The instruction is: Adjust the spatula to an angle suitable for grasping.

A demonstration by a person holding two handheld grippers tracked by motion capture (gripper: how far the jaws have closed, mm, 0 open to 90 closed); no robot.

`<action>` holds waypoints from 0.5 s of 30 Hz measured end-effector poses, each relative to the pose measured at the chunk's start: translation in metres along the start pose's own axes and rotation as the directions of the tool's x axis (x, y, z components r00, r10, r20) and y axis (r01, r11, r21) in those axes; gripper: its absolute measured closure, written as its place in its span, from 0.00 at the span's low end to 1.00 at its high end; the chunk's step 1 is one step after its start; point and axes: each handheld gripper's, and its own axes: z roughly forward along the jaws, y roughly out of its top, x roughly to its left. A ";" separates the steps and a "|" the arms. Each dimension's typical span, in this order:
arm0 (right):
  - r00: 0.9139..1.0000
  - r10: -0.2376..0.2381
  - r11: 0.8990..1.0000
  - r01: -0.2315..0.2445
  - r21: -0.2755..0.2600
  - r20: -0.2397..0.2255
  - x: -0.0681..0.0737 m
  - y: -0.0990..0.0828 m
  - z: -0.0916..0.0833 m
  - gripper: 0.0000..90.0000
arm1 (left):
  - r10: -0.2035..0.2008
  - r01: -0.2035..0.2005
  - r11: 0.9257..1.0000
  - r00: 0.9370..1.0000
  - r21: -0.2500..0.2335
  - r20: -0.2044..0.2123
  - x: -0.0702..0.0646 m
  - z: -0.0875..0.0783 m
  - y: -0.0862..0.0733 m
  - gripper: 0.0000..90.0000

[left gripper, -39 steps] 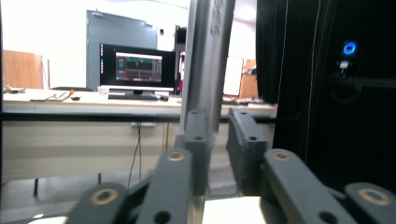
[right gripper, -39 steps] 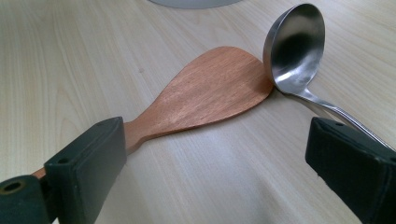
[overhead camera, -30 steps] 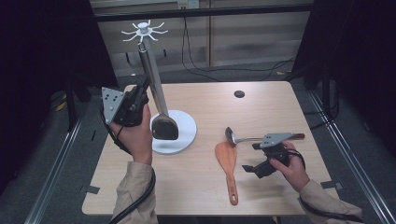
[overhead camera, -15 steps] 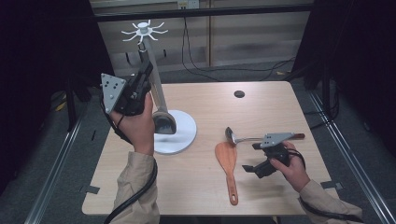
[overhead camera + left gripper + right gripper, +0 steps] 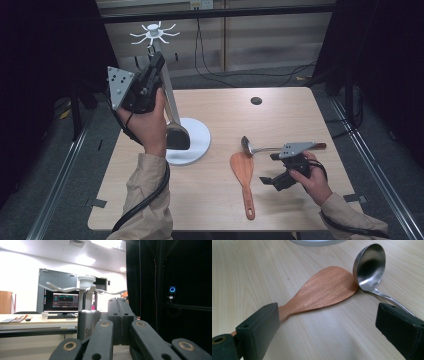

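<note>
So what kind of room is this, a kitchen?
More likely a lab or office set up for recording: black curtains ring the table, and a monitor on a desk stands beyond.

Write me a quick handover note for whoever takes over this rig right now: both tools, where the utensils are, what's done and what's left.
Left tool: raised beside the rack's post, shut on the handle of a dark spatula whose blade hangs low over the rack's white base. Its hanging loop sits just below the hook arms, not yet hooked.
Right tool: open, low over the table, holding nothing, facing the other two utensils.
Wooden spatula and metal ladle lie on the table, touching.
Done: dark spatula lifted to the rack.
Likely left: hook it, then hang the other two.
</note>
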 end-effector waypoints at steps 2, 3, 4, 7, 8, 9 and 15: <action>1.000 0.000 1.000 0.000 -0.002 0.001 0.000 0.000 0.000 0.05 | 0.003 -0.003 1.000 1.000 -0.008 -0.005 0.001 0.001 0.003 1.00; 1.000 0.000 1.000 0.000 -0.004 0.001 0.000 0.000 0.000 0.05 | 0.004 -0.004 1.000 1.000 -0.012 -0.008 0.002 0.002 0.005 1.00; 1.000 0.000 1.000 0.000 -0.004 0.001 0.000 0.000 0.000 0.05 | 0.004 -0.004 1.000 1.000 -0.012 -0.008 0.002 0.002 0.005 1.00; 1.000 -0.003 1.000 0.003 -0.003 -0.003 -0.001 0.000 0.000 0.05 | 0.002 -0.002 1.000 1.000 -0.016 -0.020 0.005 0.005 0.008 1.00; 1.000 -0.003 1.000 0.003 -0.003 -0.003 -0.001 0.000 0.000 0.05 | 0.002 -0.002 1.000 1.000 -0.016 -0.020 0.005 0.005 0.008 1.00; 1.000 -0.001 1.000 0.001 0.000 -0.004 0.000 0.000 0.000 0.05 | -0.001 0.001 1.000 1.000 -0.018 -0.025 0.006 0.006 0.008 1.00; 1.000 -0.002 1.000 0.002 -0.002 -0.005 0.000 0.000 0.000 0.05 | -0.003 0.003 1.000 0.999 -0.014 -0.039 0.010 0.008 0.011 1.00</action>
